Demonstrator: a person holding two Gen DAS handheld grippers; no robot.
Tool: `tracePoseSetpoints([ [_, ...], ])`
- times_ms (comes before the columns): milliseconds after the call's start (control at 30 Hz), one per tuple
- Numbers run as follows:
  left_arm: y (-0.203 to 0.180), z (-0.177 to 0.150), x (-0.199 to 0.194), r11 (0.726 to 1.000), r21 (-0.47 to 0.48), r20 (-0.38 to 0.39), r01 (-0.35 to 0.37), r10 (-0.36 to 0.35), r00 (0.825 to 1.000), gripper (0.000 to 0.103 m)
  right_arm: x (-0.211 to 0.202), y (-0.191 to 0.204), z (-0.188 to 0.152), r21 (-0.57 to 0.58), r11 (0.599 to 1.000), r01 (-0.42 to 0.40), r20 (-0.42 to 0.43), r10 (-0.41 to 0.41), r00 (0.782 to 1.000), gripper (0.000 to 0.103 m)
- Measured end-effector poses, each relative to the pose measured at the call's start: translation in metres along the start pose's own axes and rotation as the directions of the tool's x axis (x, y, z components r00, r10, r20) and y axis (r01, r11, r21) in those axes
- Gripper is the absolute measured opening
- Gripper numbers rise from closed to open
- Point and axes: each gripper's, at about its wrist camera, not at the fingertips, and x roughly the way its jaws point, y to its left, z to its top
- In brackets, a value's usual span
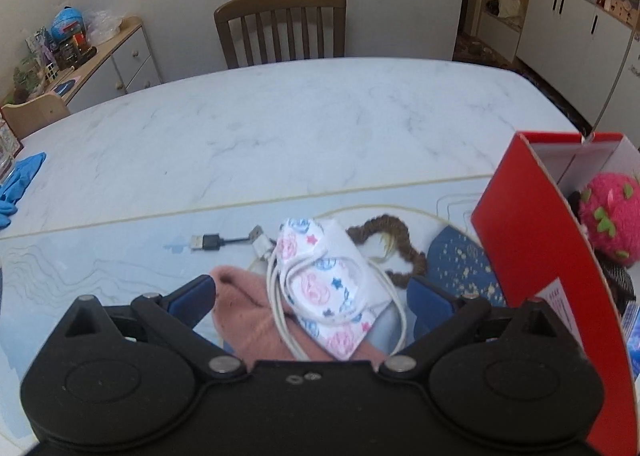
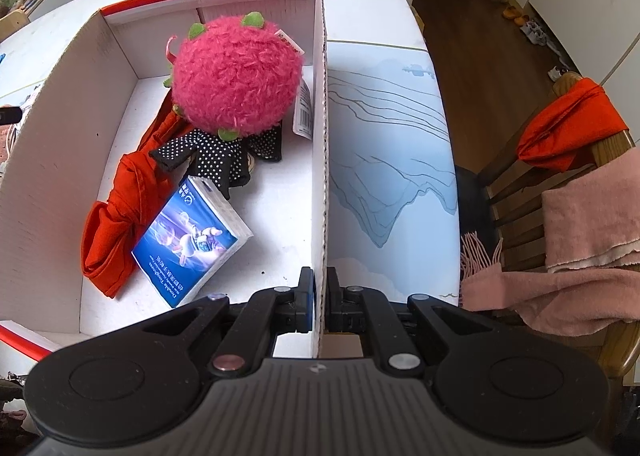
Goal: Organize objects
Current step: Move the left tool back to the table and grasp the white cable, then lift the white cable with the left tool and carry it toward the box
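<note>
Two grippers at work. Right gripper [image 2: 319,298] clamped on the right wall of the red box [image 2: 323,160]. Inside the box, nearest first: tissue pack [image 2: 192,246], red cloth [image 2: 116,212], dotted black gloves [image 2: 212,160], pink plush strawberry [image 2: 236,72]. Left gripper [image 1: 310,296] spread wide over patterned face mask [image 1: 332,288], white cable [image 1: 280,296] and pink knit [image 1: 248,312] near the table's [image 1: 280,128] front edge.

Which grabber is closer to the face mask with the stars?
Left. The left gripper is open right over the mask. The right gripper is off at the box, pinching its wall.
</note>
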Motion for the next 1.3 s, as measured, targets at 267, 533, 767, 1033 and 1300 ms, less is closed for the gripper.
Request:
tracePoseSetpoints([
  [267, -0.001, 0.002, 0.019, 0.999, 0.027, -0.031, -0.02, 0.021, 0.999, 0.088, 0.001, -0.001, -0.001, 0.001, 1.0, 0.0, -0.003, 0.0, 1.0, 0.005],
  [533, -0.006, 0.001, 0.031, 0.997, 0.056, -0.069, -0.058, 0.062, 0.996, 0.063, 0.002, 0.0, 0.0, 0.001, 1.0, 0.0, -0.008, 0.0, 1.0, 0.005],
  [767, -0.001, 0.0, 0.03, 0.996, 0.047, -0.088, -0.078, 0.082, 0.993, 0.033, 0.002, 0.0, 0.0, 0.002, 1.0, 0.001, -0.008, -0.001, 1.0, 0.005],
  [1033, 0.011, 0.0, 0.019, 0.997, 0.006, -0.071, -0.072, 0.072, 0.995, 0.003, 0.002, 0.0, 0.0, 0.003, 1.0, 0.001, -0.008, -0.001, 1.0, 0.005],
  [1300, 0.017, -0.001, 0.001, 0.999, -0.012, -0.036, -0.051, 0.051, 0.998, 0.0, 0.002, 0.0, 0.0, 0.003, 1.0, 0.001, -0.008, -0.001, 1.0, 0.005],
])
